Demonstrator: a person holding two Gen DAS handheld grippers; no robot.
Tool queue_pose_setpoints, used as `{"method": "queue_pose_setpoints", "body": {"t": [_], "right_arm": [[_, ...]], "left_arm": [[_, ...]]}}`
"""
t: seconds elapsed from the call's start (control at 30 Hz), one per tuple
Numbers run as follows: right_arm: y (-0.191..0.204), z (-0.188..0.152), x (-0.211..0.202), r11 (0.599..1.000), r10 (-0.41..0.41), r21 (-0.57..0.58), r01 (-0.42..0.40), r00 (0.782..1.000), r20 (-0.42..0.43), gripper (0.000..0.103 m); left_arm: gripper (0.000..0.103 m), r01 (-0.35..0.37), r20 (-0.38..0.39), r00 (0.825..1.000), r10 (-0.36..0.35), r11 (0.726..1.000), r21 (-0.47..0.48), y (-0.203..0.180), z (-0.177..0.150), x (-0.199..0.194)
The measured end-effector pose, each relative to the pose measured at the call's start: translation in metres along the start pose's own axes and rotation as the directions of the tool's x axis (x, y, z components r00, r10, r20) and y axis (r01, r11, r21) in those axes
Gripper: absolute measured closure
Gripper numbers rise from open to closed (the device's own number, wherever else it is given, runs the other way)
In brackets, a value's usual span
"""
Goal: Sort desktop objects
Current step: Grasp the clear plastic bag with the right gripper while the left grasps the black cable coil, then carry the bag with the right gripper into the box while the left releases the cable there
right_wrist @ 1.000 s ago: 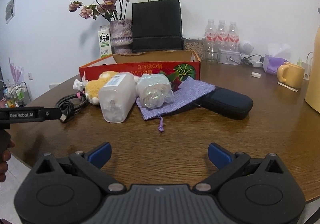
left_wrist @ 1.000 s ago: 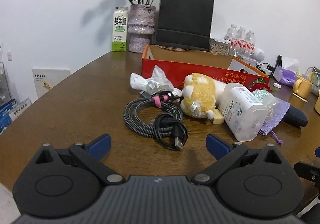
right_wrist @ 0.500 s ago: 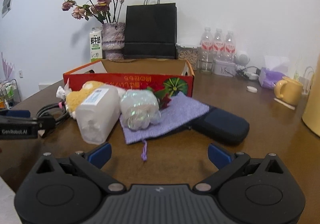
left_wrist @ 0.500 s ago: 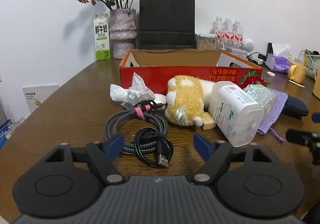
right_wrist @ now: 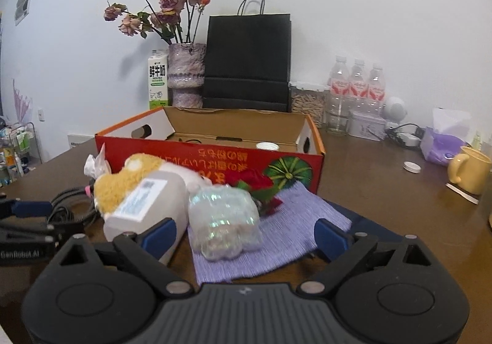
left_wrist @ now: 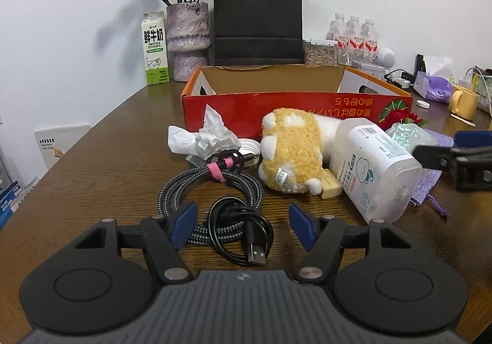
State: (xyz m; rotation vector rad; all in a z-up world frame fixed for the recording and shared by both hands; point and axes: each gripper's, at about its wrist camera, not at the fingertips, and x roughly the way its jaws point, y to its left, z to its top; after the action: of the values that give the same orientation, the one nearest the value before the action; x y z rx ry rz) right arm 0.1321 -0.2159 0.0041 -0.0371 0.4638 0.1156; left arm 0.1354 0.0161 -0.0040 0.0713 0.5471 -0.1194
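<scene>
A coiled black cable (left_wrist: 243, 225) lies on the table (left_wrist: 101, 178); the left gripper (left_wrist: 243, 224) hovers spread around it; the right gripper (right_wrist: 244, 235) spreads over a glittery pouch (right_wrist: 224, 221).

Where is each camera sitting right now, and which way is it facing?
Left wrist: on the left tongs, low over the table, facing the coiled cables and red box; the right tongs enter at right.
Right wrist: on the right tongs, facing the iridescent packet on the purple cloth; the left tongs show at left.
Both see the white bottle, plush toy, box and black bag.
</scene>
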Motion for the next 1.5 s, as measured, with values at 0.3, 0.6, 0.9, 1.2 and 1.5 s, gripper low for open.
{"method": "queue_pose_setpoints", "body": {"t": [0.3, 0.6, 0.9, 1.2, 1.5], "right_arm": [[-0.001, 0.004, 0.030, 0.998, 0.053, 0.030, -0.051, 0.997, -0.060, 0.021], [-0.007, -0.001, 0.016, 0.992, 0.111, 0.059, -0.109, 0.993, -0.030, 0.066], [-0.013, 0.001, -0.009, 0.989, 0.118, 0.083, -0.119, 0.993, 0.021, 0.067], [-0.019, 0.019, -0.032, 0.991, 0.106, 0.077, -0.113, 0.990, 0.091, 0.067], [-0.029, 0.061, -0.023, 0.993, 0.077, 0.077, -0.090, 0.985, 0.157, 0.067]], "left_arm": [[0.058, -0.011, -0.015, 1.000, 0.011, 1.000, 0.012, -0.004, 0.000, 0.003], [0.059, -0.001, 0.013, 1.000, 0.001, 1.000, -0.010, -0.002, 0.001, -0.004], [0.059, 0.015, 0.069, 0.998, -0.014, 1.000, -0.022, 0.001, 0.009, -0.021], [0.059, 0.030, 0.171, 0.985, -0.027, 0.999, -0.012, 0.002, 0.034, -0.039], [0.059, 0.059, 0.294, 0.955, -0.049, 0.998, -0.026, 0.000, 0.086, -0.030]]}}
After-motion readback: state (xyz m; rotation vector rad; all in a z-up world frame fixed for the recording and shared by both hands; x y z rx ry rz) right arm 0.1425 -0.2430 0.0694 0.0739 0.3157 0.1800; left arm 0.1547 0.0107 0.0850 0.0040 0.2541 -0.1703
